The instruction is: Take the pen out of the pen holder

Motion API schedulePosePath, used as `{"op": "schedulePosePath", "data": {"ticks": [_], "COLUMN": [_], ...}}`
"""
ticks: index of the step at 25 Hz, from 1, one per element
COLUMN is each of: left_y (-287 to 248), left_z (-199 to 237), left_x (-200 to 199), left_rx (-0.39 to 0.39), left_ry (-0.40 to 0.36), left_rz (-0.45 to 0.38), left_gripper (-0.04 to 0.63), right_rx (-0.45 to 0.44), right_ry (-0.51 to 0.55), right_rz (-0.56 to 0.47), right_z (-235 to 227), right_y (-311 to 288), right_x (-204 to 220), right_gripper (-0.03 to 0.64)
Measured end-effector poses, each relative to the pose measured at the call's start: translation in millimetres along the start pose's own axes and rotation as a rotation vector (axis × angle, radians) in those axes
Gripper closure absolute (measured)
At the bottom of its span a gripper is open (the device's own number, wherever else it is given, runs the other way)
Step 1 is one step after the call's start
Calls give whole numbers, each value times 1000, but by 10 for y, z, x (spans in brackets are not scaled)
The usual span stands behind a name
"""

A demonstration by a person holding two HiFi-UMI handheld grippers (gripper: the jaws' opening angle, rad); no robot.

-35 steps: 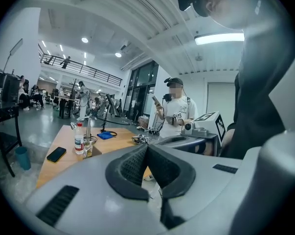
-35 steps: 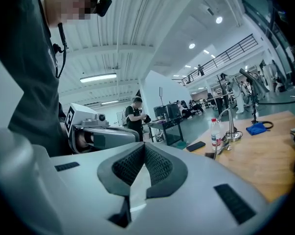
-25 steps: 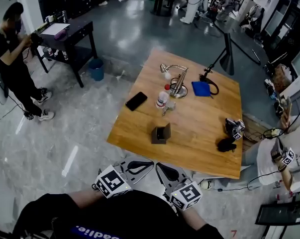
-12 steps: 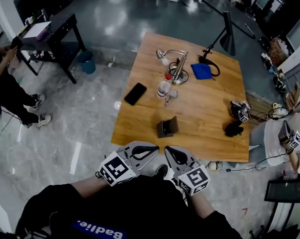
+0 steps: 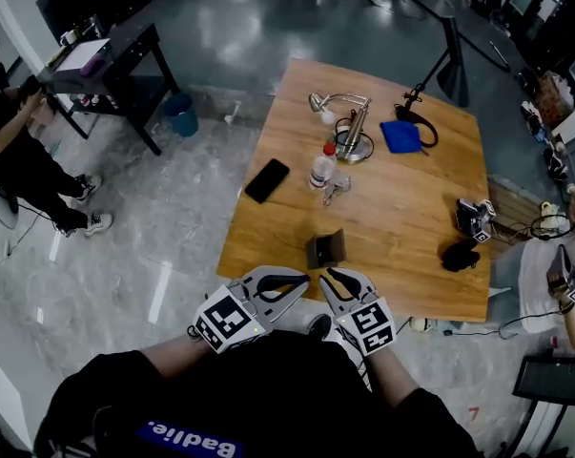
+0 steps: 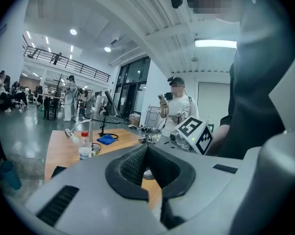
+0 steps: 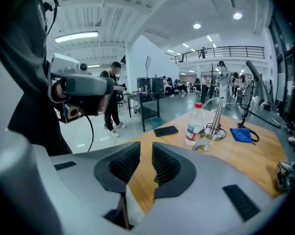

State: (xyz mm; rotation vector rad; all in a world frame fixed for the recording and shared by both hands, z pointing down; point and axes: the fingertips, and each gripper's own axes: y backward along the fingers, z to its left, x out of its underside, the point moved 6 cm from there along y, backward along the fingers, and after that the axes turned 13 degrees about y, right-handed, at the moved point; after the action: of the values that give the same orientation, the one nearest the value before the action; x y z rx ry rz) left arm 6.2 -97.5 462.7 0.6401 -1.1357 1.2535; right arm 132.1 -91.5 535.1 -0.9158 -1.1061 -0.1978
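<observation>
pen holder (image 5: 325, 249) stands near the front edge of the surface (image 5: 411, 208), directly ahead of the right claw (image 5: 334, 276), jaws slightly parted and empty, with the left claw (image 5: 303, 281), jaws closed on nothing, slightly farther off; pen itself too small to resolve.

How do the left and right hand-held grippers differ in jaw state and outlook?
The left hand-held gripper has its jaws together; the right hand-held gripper has its jaws slightly apart. Beyond the left one stands a person; beyond the right one lies the phone. Both are empty.
</observation>
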Motion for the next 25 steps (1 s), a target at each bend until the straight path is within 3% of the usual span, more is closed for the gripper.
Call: {"op": "schedulePosePath", "data": {"ticks": [5,12,23,25], "left_y": [47,127,320,335], "left_z": [55,184,246,246], "left_x": [23,49,87,87], "left_rx": [-36,-71,-101,-103], "left_ry": [11,13,23,24], "left_rz": [11,16,17,16], "left_gripper": [595,595,595,595], "right_rx": [-26,29,75,88], "right_ry": [109,355,418,418], "right_rz": [165,372,482,476], "right_z": [-3,-39,-64,-75], "right_y": [-279,-677,-866,-851], "right_x": [211,452,638,619], "right_gripper": [520,517,518,555]}}
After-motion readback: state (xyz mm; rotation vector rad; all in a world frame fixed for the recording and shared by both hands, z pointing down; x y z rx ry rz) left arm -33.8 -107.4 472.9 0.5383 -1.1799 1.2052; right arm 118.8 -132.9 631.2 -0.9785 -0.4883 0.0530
